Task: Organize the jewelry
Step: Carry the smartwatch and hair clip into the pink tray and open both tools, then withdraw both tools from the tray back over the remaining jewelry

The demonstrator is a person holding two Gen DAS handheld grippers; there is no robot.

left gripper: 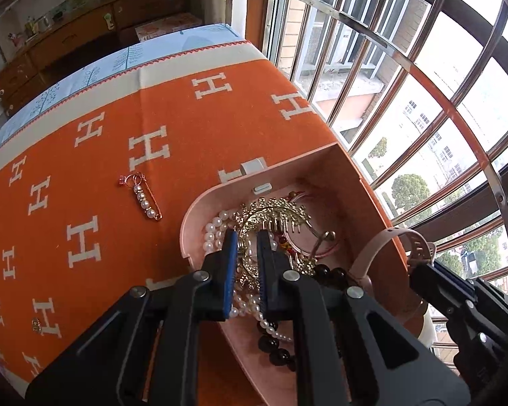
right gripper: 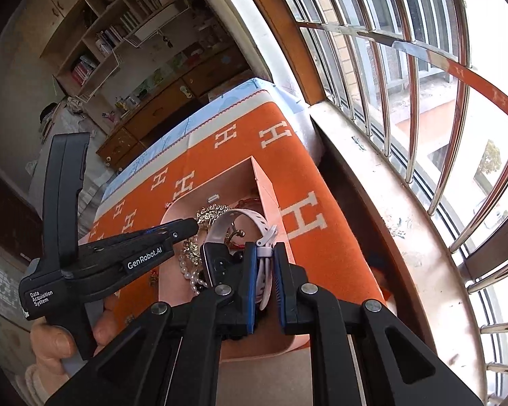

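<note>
- here, the pink jewelry box [left gripper: 352, 182] sits open on the orange blanket [left gripper: 172, 108] next to the window, so both tools can come in from above.
- the left gripper [left gripper: 247, 242] hangs over the box, jaws nearly together around the gold hair comb [left gripper: 274, 211], which lies among the pearl strand [left gripper: 216, 228] and dark bead bracelet [left gripper: 277, 346]. its pads seem to pinch the comb's gilt work; judging by the narrow gap, this is a grip, whether to lift it or set it down i cannot tell.
- the right gripper [right gripper: 265, 264] is clamped on the pale pink strap of the watch [right gripper: 240, 223], holding it above the box's right side. pinching the strap where it doubles over keeps the dark watch face clear of the pads.
- the pearl safety-pin brooch [left gripper: 144, 198] and a small gold piece [left gripper: 36, 324] lie out on the blanket, well apart from the box, likely not yet sorted.
- a tangle risk: comb teeth could snag the pearls.
</note>
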